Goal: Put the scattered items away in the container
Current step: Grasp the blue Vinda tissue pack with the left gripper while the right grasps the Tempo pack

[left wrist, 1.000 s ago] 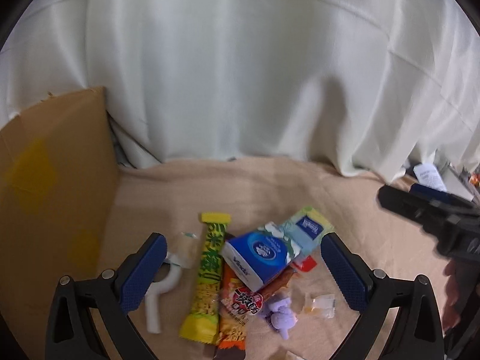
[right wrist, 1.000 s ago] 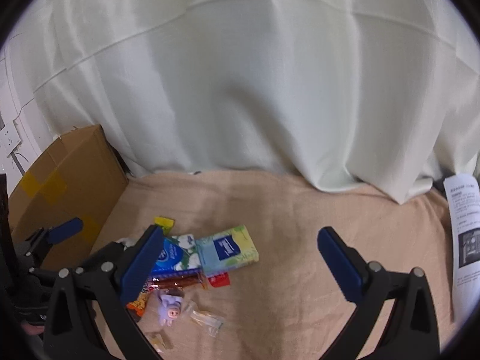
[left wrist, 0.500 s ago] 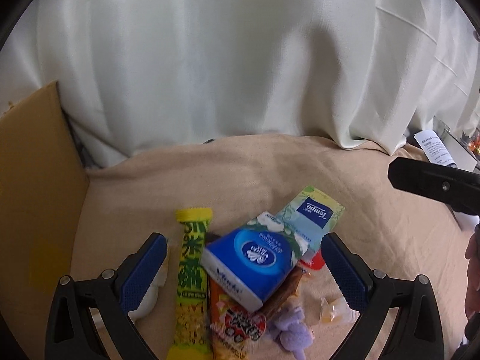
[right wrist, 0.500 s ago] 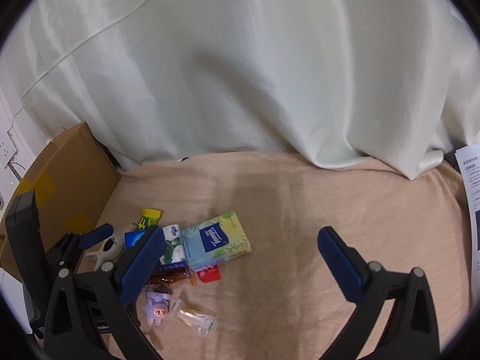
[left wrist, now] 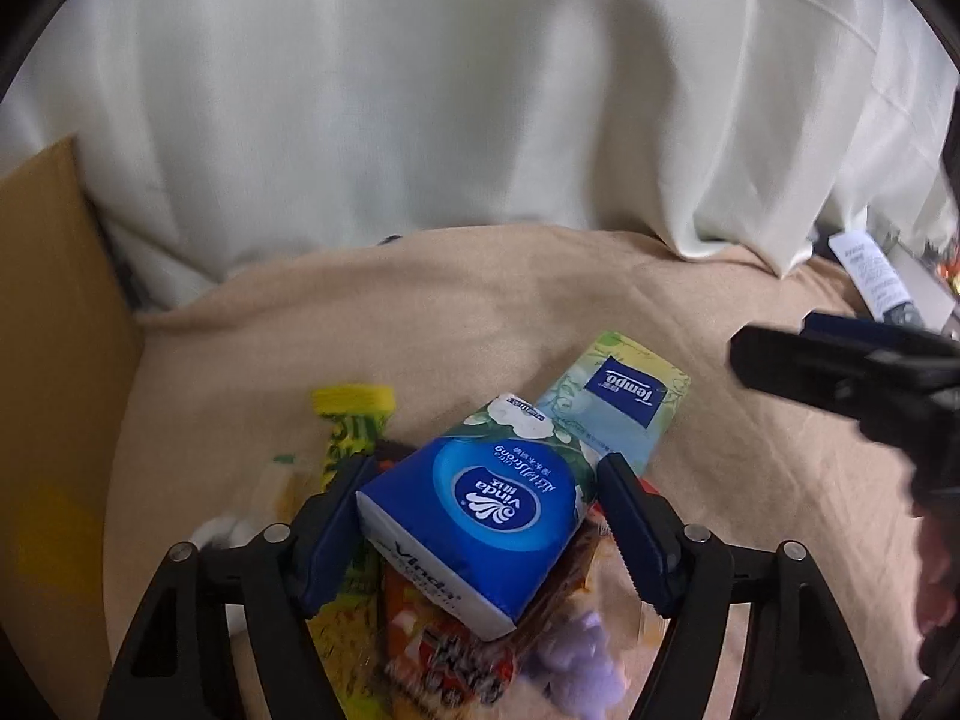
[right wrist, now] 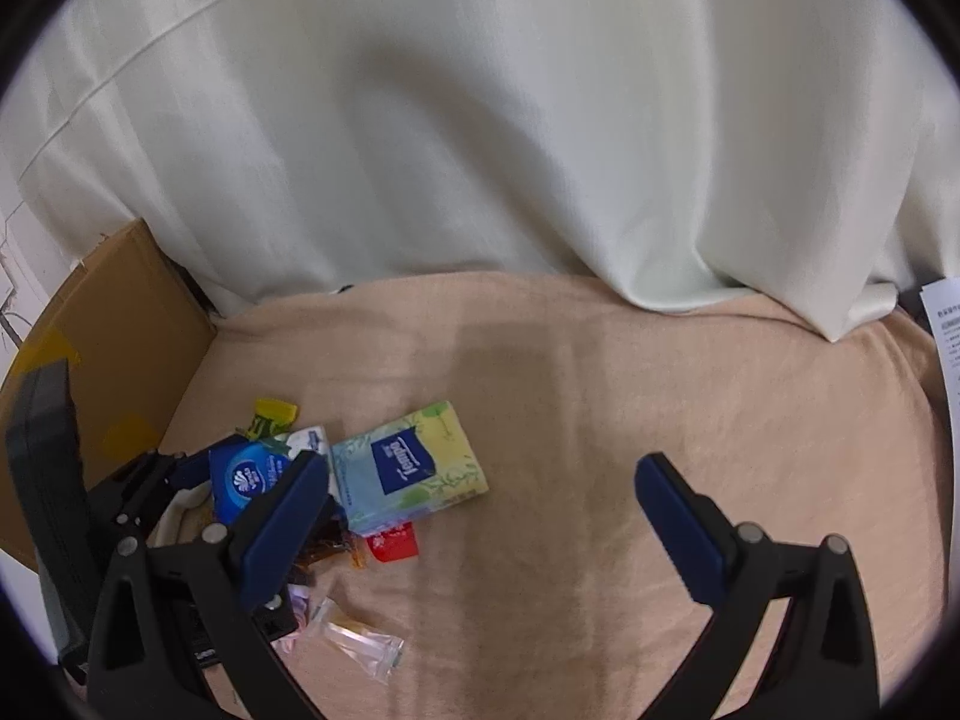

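Observation:
A blue tissue pack [left wrist: 480, 498] lies tilted on top of a small pile on the beige cloth. My left gripper [left wrist: 480, 501] straddles it; the jaws are closing and both blue pads touch the pack's sides. Just beyond lies a green-and-yellow tissue pack [left wrist: 624, 396]. Around and under the blue pack are a yellow-green snack bar [left wrist: 351, 420], an orange snack packet [left wrist: 444, 654] and a purple toy [left wrist: 582, 660]. The cardboard box [left wrist: 54, 360] stands at the left. My right gripper [right wrist: 480, 468] hangs open to the right of the pile, holding nothing.
A white curtain [right wrist: 480, 120] closes off the back. A clear-wrapped sweet [right wrist: 360, 642] and a red sachet [right wrist: 396, 543] lie near the pile. Printed paper [right wrist: 948, 336] sits at the far right edge. A white hook [left wrist: 222, 531] lies left of the pile.
My left gripper has come down onto the pile and its jaws have narrowed from wide open to the sides of the blue tissue pack. The right gripper has sunk a little, still open.

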